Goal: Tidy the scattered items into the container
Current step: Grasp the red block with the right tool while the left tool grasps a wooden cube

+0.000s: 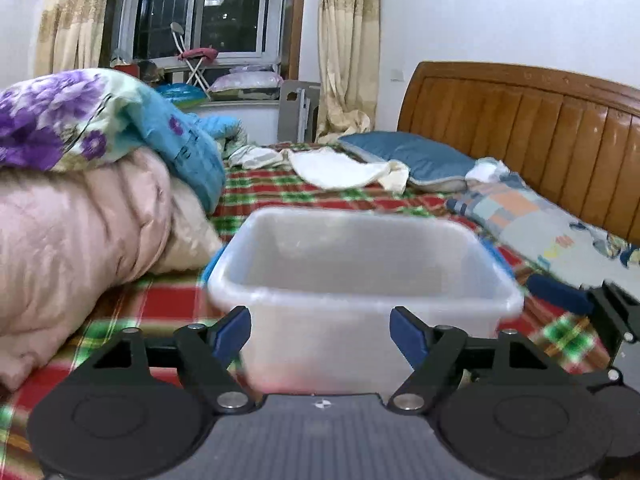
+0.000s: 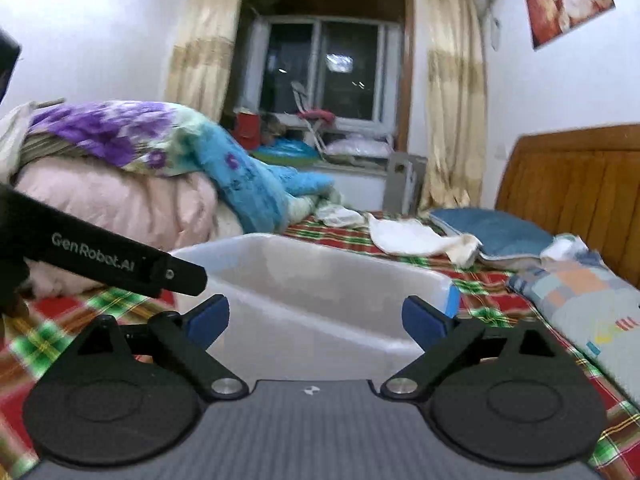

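A translucent white plastic container (image 1: pixel 360 264) with blue handles stands on the plaid bedsheet, straight ahead of my left gripper (image 1: pixel 320 334), which is open and empty just in front of its near wall. In the right wrist view the container (image 2: pixel 320 280) lies ahead and slightly left of my right gripper (image 2: pixel 316 320), also open and empty. The right gripper's blue finger (image 1: pixel 560 292) shows at the right of the left view. The left gripper's black body (image 2: pixel 112 260) crosses the left of the right view. The container's inside looks bare; no scattered items are clear in view.
A pink quilt (image 1: pixel 80 232) under a purple-flowered blue blanket (image 1: pixel 100 120) piles up on the left. White cloths (image 1: pixel 340 168), a blue pillow (image 1: pixel 412 156) and a patchwork pillow (image 1: pixel 532 220) lie toward the wooden headboard (image 1: pixel 540 132) on the right.
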